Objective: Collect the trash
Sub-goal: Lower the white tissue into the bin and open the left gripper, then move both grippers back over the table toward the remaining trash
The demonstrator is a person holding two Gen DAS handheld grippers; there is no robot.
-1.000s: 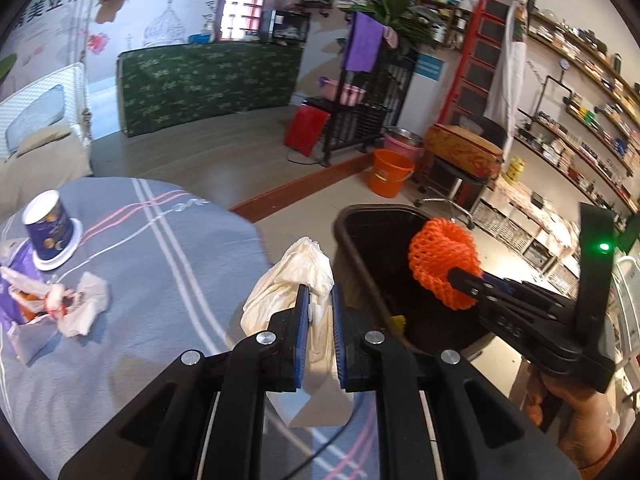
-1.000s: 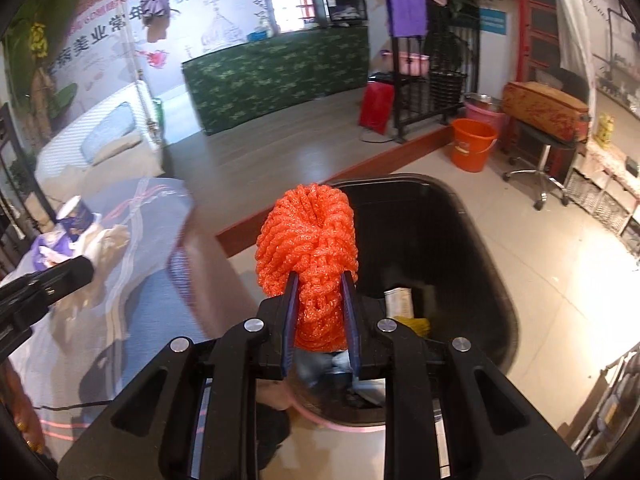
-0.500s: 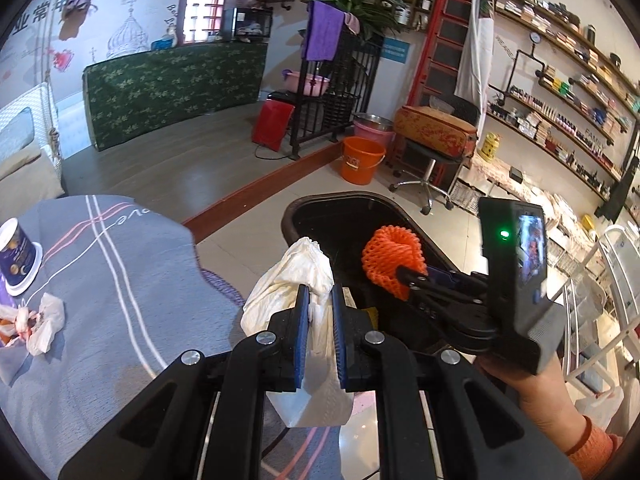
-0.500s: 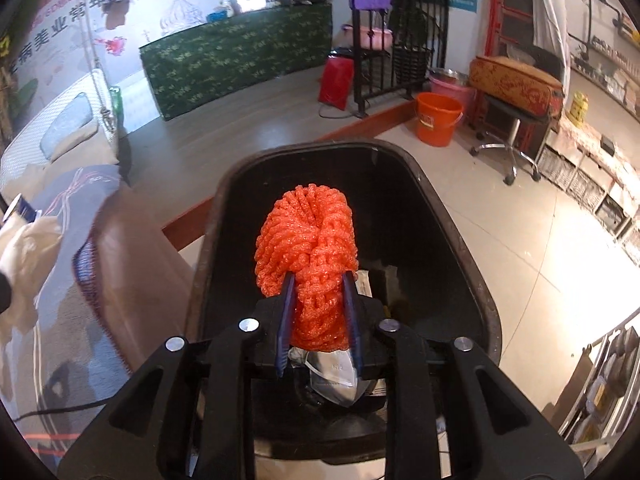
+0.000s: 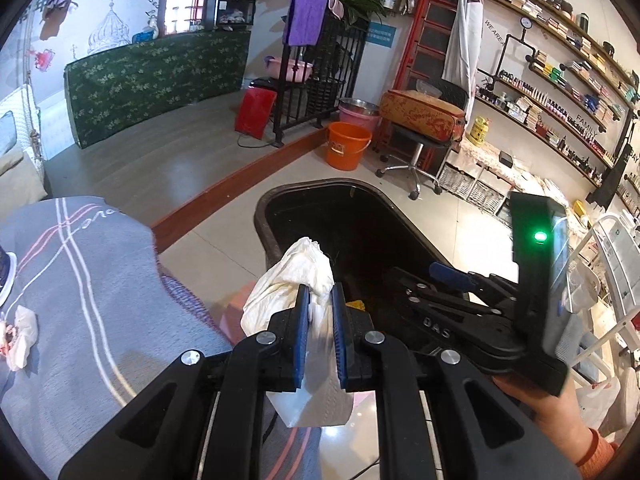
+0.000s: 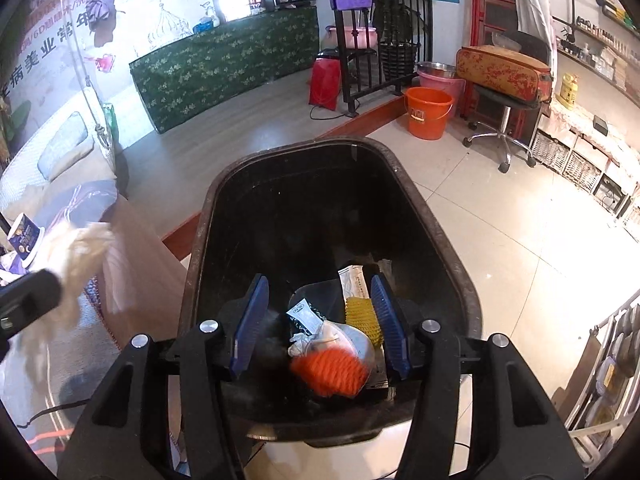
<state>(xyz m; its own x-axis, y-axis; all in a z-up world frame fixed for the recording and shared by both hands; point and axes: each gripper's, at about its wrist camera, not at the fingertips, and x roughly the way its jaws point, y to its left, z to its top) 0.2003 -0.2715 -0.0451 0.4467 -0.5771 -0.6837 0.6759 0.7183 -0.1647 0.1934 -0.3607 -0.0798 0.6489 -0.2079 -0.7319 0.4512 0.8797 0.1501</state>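
My left gripper (image 5: 320,320) is shut on a crumpled white paper tissue (image 5: 296,280), held at the near rim of the black trash bin (image 5: 272,220). My right gripper (image 6: 320,320) is open over the bin (image 6: 400,168). The orange foam net (image 6: 330,372) is loose below its fingers, blurred, inside the bin among wrappers and a yellow net (image 6: 360,316). The tissue in the left gripper also shows blurred in the right wrist view (image 6: 80,256). The right gripper shows in the left wrist view (image 5: 460,276).
A table with a grey striped cloth (image 5: 80,300) lies left of the bin, with more crumpled tissue (image 5: 22,332) on it and a blue paper cup (image 6: 24,236). An orange bucket (image 5: 346,146) and an office chair (image 5: 416,148) stand on the floor beyond.
My right gripper has opened and the orange foam net has dropped out of it into the bin. My left gripper with the tissue has moved closer to the bin.
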